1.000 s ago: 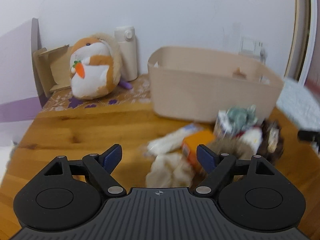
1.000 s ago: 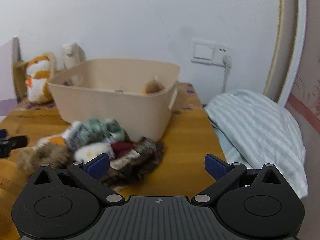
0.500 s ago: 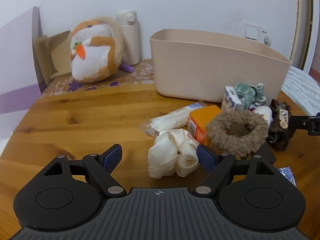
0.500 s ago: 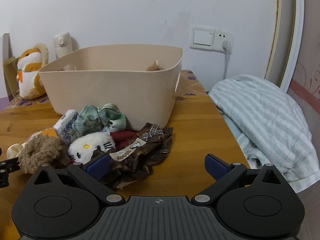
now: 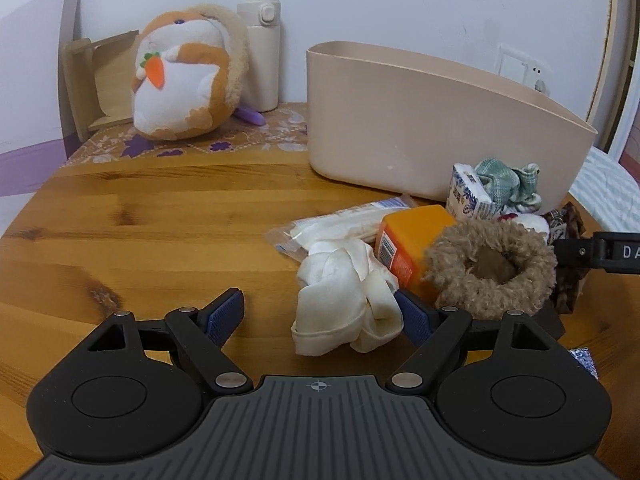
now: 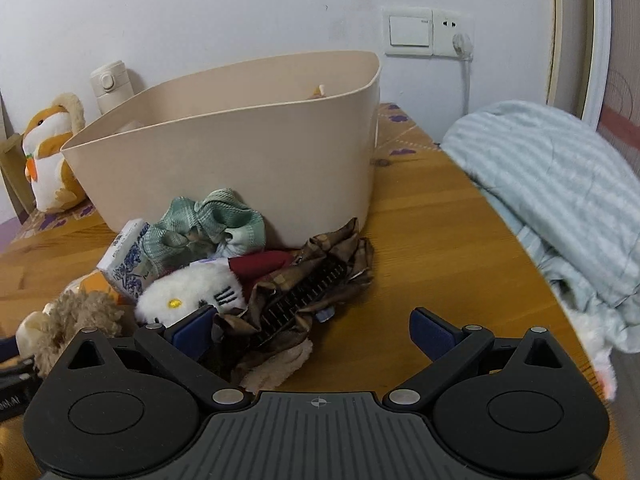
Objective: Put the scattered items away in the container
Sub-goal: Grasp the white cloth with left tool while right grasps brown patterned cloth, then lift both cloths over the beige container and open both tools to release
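Observation:
A beige tub (image 5: 420,120) (image 6: 248,160) stands at the back of the wooden table. In front of it lies a heap: a cream scrunchie (image 5: 344,300), an orange box (image 5: 408,240), a furry brown scrunchie (image 5: 492,272), a tissue pack (image 5: 468,196) and a green scrunchie (image 6: 208,228). My left gripper (image 5: 320,316) is open, low over the table, with the cream scrunchie between its fingers. My right gripper (image 6: 312,328) is open, just above a brown plaid hair clip (image 6: 308,292) next to a white plush clip (image 6: 196,292).
A hamster plush (image 5: 184,84), a cream flask (image 5: 262,52) and a cardboard box (image 5: 100,80) stand at the back left. A striped blue quilt (image 6: 560,200) lies along the table's right edge. A wall socket (image 6: 452,32) is behind the tub.
Both grippers have dropped lower and come closer to the heap. The cream scrunchie now lies between the left fingers; the plaid clip is right in front of the right gripper.

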A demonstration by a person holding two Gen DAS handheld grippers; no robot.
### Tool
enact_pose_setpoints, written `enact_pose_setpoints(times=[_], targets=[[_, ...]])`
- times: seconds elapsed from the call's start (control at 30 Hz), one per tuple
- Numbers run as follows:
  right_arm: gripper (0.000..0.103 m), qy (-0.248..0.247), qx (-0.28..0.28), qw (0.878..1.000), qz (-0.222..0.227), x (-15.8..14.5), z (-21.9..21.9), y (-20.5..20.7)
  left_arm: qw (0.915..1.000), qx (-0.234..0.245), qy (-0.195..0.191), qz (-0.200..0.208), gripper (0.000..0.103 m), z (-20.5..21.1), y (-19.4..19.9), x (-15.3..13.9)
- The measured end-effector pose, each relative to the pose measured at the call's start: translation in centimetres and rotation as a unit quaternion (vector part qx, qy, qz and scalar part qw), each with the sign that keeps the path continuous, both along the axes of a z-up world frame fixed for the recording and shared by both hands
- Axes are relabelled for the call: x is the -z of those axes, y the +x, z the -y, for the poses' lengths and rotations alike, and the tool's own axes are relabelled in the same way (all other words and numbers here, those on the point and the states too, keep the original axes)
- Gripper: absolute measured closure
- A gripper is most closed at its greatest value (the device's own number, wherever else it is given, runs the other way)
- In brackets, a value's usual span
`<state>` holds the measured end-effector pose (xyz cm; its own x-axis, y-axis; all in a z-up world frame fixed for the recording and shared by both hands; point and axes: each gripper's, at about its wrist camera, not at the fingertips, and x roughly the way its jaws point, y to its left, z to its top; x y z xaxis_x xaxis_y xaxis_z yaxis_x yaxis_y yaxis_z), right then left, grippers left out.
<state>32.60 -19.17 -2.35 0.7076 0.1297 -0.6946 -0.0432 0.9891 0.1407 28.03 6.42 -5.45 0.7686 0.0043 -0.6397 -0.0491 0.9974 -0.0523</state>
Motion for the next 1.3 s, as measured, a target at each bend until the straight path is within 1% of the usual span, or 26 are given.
enact_pose_setpoints(times=[0.1,0.2,0.37,0.43,0.47,0.5,0.53,0.57,0.6,0.67,0.7,0.83,0.87,0.9,0.93,0.97,1.0,1.03,1.1,1.13,1.2,1.3], targets=[[0.0,0.011,0.002,1.0,-0.004,0.2,0.0,0.3,1.0,-0.001,-0.008,-0.004,0.02,-0.2,0.3,0.2],[0.003,0.032,0.006,0.999,-0.01,0.4,0.2,0.4,0.9999,-0.004,-0.014,-0.003,0.02,-0.4,0.6,0.4],[0.018,0.081,0.005,0.996,-0.022,0.7,1.0,0.4,0.9999,-0.004,-0.013,0.001,0.02,-0.2,0.8,0.5],[0.03,0.092,0.001,0.996,-0.02,0.7,1.1,0.2,1.0,-0.001,-0.009,0.004,0.022,0.0,0.8,0.5],[0.033,0.095,-0.001,0.995,-0.018,0.6,1.0,0.1,1.0,0.001,-0.007,0.005,0.028,0.0,0.7,0.5],[0.039,0.097,-0.003,0.995,-0.016,0.6,1.0,0.0,1.0,0.003,-0.004,0.007,0.034,0.1,0.7,0.5],[0.043,0.098,-0.005,0.995,-0.015,0.5,0.9,-0.1,1.0,0.005,-0.002,0.008,0.037,0.2,0.7,0.5],[0.044,0.099,-0.006,0.995,-0.014,0.5,0.9,-0.1,0.9999,0.006,0.0,0.009,0.04,0.2,0.6,0.5],[0.044,0.098,-0.006,0.995,-0.014,0.5,0.8,0.0,0.9999,0.008,0.001,0.009,0.041,0.3,0.6,0.4],[0.038,0.101,-0.003,0.995,-0.02,0.6,0.8,0.3,0.9999,0.01,0.001,0.009,0.04,0.3,0.6,0.4],[0.032,0.102,-0.002,0.995,-0.025,0.7,0.9,0.6,0.9999,0.01,0.002,0.009,0.04,0.4,0.6,0.4],[0.03,0.087,0.001,0.996,-0.025,0.8,0.3,1.4,0.9999,0.01,0.005,0.011,0.04,0.5,0.6,0.4],[0.031,0.087,0.002,0.996,-0.024,0.8,0.2,1.5,0.9999,0.009,0.004,0.012,0.04,0.5,0.6,0.5],[0.034,0.086,0.003,0.996,-0.023,0.8,0.1,1.5,0.9999,0.008,0.004,0.013,0.04,0.5,0.7,0.5],[0.043,0.083,0.004,0.996,-0.021,0.8,0.0,1.4,0.9999,0.007,0.004,0.014,0.04,0.5,0.8,0.5],[0.047,0.081,0.004,0.997,-0.019,0.8,-0.1,1.3,0.9999,0.007,0.005,0.015,0.042,0.5,0.8,0.5],[0.055,0.081,0.004,0.997,-0.019,0.8,-0.2,1.2,0.9998,0.007,0.007,0.016,0.045,0.5,0.8,0.5],[0.057,0.082,0.005,0.996,-0.02,0.8,-0.1,1.2,0.9998,0.007,0.01,0.018,0.047,0.5,0.8,0.5],[0.059,0.084,0.008,0.996,-0.019,0.8,0.2,1.0,0.9997,0.008,0.013,0.02,0.057,0.5,0.7,0.5],[0.062,0.083,0.01,0.996,-0.017,0.8,0.3,0.9,0.9997,0.008,0.012,0.022,0.059,0.5,0.6,0.5],[0.066,0.08,0.018,0.997,-0.013,0.6,0.6,0.4,0.9997,0.008,0.005,0.023,0.069,0.2,0.6,0.5],[0.067,0.077,0.025,0.997,-0.012,0.5,1.1,-0.1,0.9997,0.005,-0.006,0.023,0.076,0.0,0.5,0.4]])
